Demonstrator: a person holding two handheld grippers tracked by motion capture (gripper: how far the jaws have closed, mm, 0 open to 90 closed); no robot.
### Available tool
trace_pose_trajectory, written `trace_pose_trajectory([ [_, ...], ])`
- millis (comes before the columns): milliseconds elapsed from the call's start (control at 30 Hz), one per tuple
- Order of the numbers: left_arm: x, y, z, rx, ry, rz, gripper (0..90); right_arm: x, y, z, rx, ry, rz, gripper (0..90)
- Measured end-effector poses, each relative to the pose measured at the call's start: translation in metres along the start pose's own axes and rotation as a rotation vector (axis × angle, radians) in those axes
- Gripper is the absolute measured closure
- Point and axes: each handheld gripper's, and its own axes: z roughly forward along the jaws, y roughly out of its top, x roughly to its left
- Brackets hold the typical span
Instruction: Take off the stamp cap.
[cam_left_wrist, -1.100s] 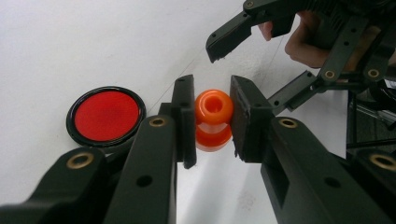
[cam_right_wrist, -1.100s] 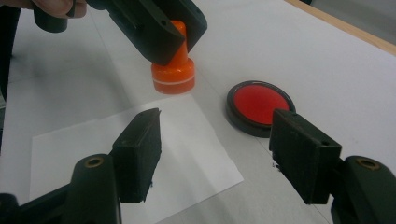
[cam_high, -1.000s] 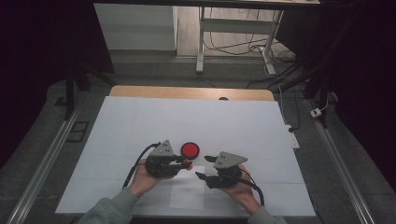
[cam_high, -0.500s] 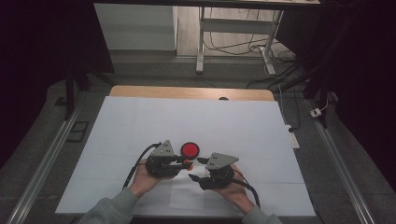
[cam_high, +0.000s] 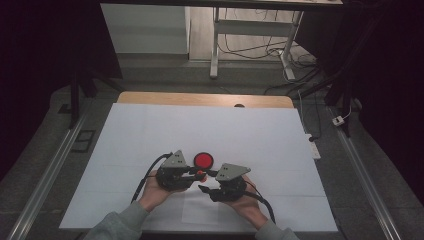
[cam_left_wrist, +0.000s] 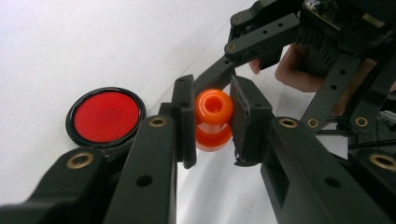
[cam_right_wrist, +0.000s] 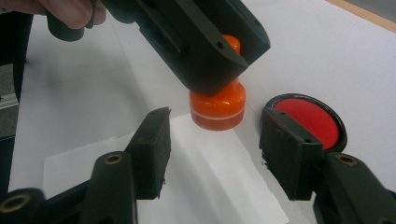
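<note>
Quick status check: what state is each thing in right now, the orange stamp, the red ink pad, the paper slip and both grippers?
orange stamp: upright, clamped at its neck, base on the paper.
left gripper: shut on the orange stamp.
right gripper: open, jaws just closing in, nothing gripped yet.
red ink pad: uncovered, flat on the table beside the stamp.
paper slip: flat under the stamp.

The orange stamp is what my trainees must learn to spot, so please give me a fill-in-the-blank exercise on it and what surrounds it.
1. The left tongs are shut on the ____ stamp.
2. The round pad lying by the stamp has a ____ centre and a black rim.
3. The right tongs stand ____, their pads clear of the stamp.
4. The stamp's base rests on a sheet of ____ paper.

Missing words: orange; red; open; white
</note>
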Motion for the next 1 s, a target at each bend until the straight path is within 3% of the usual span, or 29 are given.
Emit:
trace_pose_trajectory([
  [333,0.0001,-0.0001,0.0002,-0.001,-0.001,-0.001,72.4,0.0010,0.0015,0.0036,0.008,-0.004,-0.008,54.4],
  [1000,0.0001,-0.0003,0.0003,-0.001,-0.001,-0.001,72.3,0.0023,0.0019,0.0054,0.007,-0.029,-0.023,63.7],
])
